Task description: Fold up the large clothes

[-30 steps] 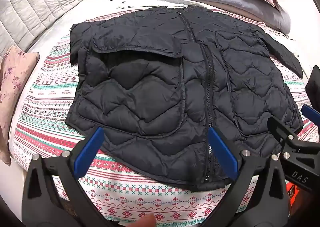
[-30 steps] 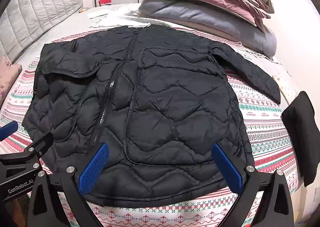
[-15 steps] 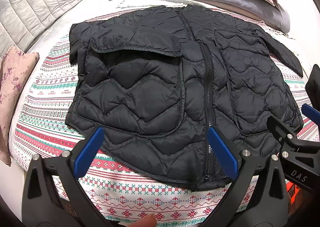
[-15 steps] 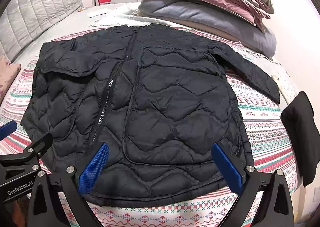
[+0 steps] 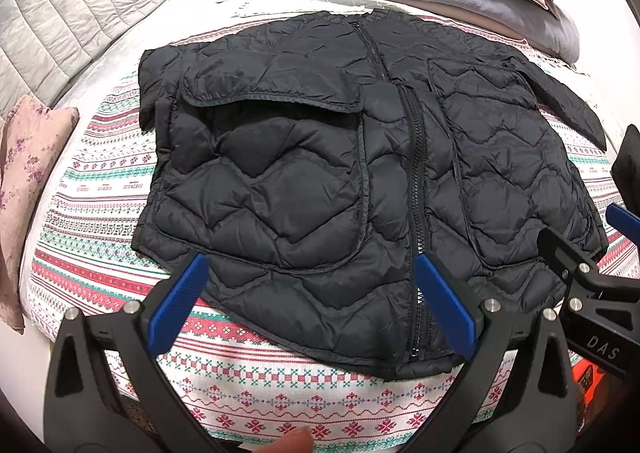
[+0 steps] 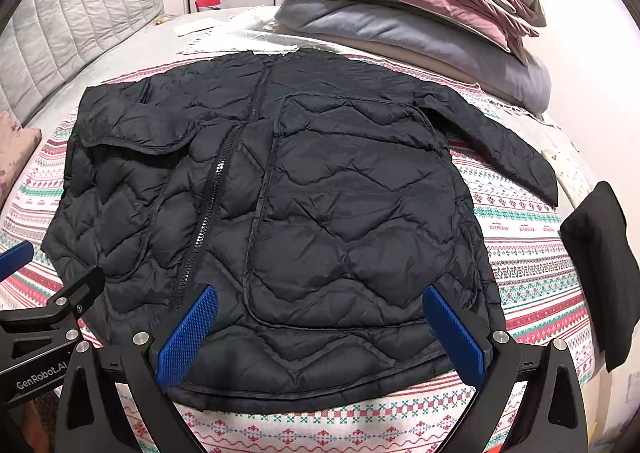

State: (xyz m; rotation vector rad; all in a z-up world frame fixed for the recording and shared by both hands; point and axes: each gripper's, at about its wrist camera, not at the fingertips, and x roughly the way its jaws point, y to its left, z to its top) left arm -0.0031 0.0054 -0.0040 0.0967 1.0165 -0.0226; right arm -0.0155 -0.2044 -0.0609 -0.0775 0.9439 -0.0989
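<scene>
Both grippers [image 5: 310, 305] [image 6: 320, 333] spread over jacket [image 6: 312, 213] hem.

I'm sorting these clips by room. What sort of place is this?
Most likely a bedroom: the jacket lies on a bed with a patterned cover, a padded headboard and stacked bedding.

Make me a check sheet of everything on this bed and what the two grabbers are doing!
Surface: patterned blanket over the bed.
Job's things: black quilted jacket lying flat, zipped; its left sleeve is folded in, its right sleeve is spread out.
Clutter: stacked folded bedding; floral pillow; black cloth.
Grippers: left gripper open; right gripper open; both hover at the hem.
Cables: nothing seen.
Surroundings: padded headboard; red object.
</scene>
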